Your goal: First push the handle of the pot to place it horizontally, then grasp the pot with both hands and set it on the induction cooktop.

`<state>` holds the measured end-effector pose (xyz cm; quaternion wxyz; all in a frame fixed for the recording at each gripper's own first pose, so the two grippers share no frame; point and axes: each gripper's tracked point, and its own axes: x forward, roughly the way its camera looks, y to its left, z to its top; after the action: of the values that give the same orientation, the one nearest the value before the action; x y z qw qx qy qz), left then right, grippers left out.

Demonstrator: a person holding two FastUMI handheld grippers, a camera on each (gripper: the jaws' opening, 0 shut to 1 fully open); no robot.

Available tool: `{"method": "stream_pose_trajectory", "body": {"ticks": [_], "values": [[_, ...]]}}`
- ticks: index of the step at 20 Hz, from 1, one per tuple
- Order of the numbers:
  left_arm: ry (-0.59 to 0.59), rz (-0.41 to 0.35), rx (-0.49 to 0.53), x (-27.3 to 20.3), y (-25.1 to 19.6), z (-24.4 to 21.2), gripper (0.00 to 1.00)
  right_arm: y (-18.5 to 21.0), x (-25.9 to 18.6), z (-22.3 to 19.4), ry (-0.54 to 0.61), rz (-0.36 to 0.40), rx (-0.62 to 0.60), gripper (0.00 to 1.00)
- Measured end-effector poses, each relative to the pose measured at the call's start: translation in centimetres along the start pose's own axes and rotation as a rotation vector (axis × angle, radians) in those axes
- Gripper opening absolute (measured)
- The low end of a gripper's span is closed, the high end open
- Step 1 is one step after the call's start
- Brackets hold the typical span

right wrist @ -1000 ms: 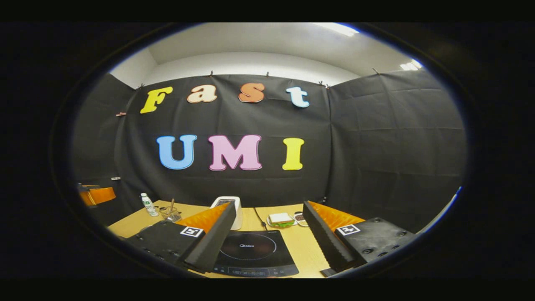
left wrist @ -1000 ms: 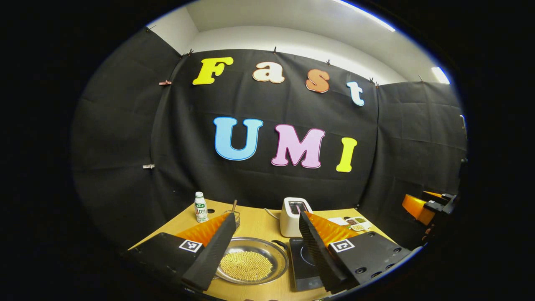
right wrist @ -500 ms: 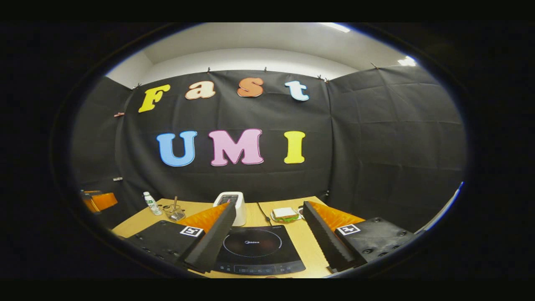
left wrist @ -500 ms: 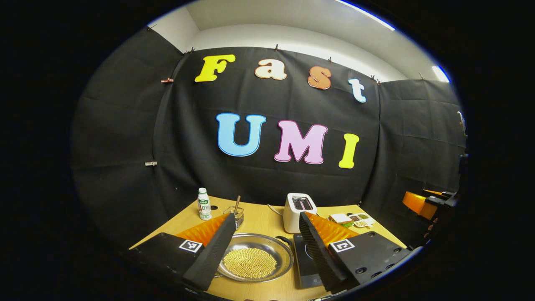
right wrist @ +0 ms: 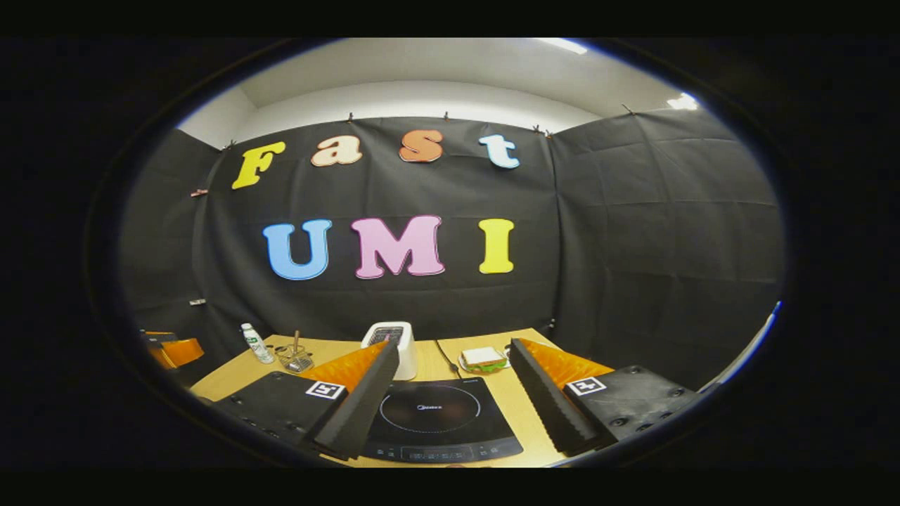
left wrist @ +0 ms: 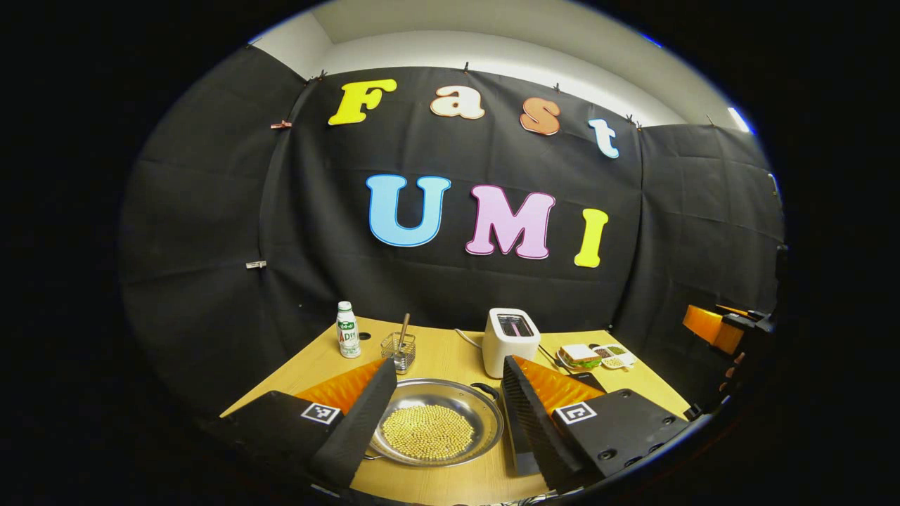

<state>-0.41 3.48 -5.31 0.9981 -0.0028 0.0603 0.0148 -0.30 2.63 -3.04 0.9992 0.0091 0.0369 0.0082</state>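
Left gripper [left wrist: 443,414] wide above pot [left wrist: 436,430], right gripper [right wrist: 450,404] wide above cooktop [right wrist: 439,422]; toaster [left wrist: 511,341] behind.

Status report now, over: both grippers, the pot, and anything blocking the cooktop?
Left gripper open, above the pot. Right gripper open, over the induction cooktop. Pot on the table, ungrasped, holding yellow beads. Cooktop surface bare; toaster stands behind it.

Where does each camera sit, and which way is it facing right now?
Left gripper view: rides the left gripper, facing the pot of beans; own open fingers frame it.
Right gripper view: rides the right gripper, facing the induction cooktop; own open fingers show.
Shared: toaster, bottle, sandwich, table.
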Motion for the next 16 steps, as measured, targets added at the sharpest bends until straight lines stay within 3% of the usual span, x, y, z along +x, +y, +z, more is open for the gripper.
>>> {"method": "stream_pose_trajectory", "body": {"ticks": [12, 16], "values": [[0.105, -0.032, 0.008, 2.1, 1.1, -2.7, 0.94, 1.5, -0.2, -1.8, 0.049, 0.028, -0.03, 0.98], [0.139, -0.055, -0.023, 3.2, 1.5, -3.4, 0.75, 2.0, 0.0, -2.0, 0.058, 0.035, -0.031, 0.98]]}}
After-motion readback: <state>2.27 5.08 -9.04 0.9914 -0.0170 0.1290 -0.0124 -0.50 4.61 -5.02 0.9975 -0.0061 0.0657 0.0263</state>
